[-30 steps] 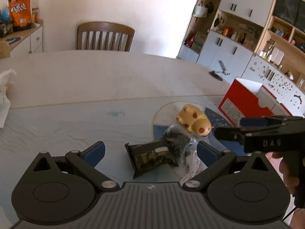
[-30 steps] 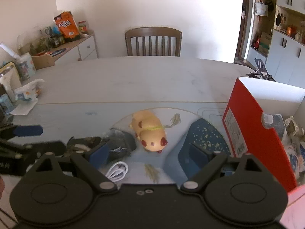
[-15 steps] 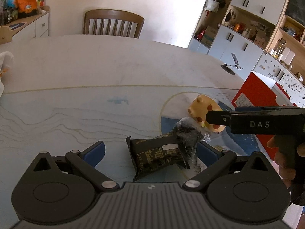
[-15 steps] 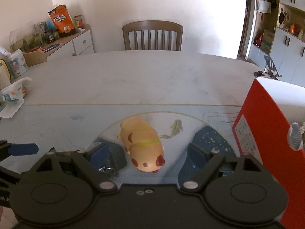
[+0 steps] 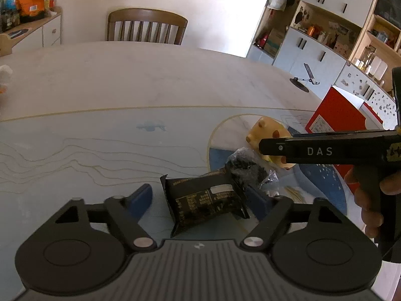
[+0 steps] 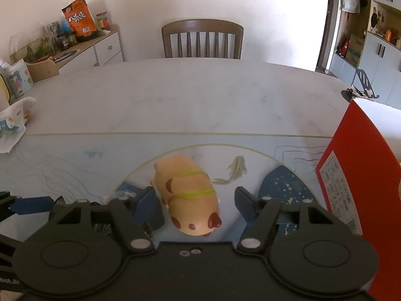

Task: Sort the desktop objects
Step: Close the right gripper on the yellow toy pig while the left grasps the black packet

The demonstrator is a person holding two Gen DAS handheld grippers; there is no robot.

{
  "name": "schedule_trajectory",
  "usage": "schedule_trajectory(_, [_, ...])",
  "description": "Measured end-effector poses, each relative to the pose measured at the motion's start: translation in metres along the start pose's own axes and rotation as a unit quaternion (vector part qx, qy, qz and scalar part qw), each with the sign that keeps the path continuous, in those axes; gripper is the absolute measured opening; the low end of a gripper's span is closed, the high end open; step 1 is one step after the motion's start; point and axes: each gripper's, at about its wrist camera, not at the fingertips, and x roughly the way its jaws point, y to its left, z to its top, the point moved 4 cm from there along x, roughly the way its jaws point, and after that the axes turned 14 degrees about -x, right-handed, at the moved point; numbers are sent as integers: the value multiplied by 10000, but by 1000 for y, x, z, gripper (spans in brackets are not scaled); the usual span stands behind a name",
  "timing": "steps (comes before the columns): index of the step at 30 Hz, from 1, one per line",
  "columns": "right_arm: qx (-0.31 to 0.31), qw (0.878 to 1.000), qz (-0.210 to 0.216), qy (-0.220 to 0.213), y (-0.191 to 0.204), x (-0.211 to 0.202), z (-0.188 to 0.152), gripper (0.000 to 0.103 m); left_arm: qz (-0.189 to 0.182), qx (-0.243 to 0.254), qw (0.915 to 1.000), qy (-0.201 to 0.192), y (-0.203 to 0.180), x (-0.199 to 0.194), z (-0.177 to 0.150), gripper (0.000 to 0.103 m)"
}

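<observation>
A home dining room: wooden chair (image 6: 202, 39), marble table (image 6: 188, 100), cluttered cabinets (image 5: 323, 37).

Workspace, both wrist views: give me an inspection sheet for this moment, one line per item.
Surface: pale table with a blue printed mat.
Job's things: toy pig lies between the right claw's fingers; black packet between the left claw's; red box stands at the right.
Clutter: crumpled dark wrapper behind the packet; phone stand at the far edge.
Grippers: left claw open; right claw open.
Cables: nothing seen.
Surroundings: wooden chair, sideboard with orange snack bag, shelving.
</observation>
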Motion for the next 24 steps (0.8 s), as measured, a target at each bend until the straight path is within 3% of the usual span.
schedule_trajectory(9, [-56,9999,71,101,3,3,0,52,26,46,10000,27,-2,2,2,61])
schedule_trajectory(13, [-82,9998,85,129,3,3,0,51,-17,-43,10000,60,0,2,4,55])
schedule_trajectory(24, [-23,10000,36,89,2,-4,2,47,-119,-227,9996,122,5,-2,4,51])
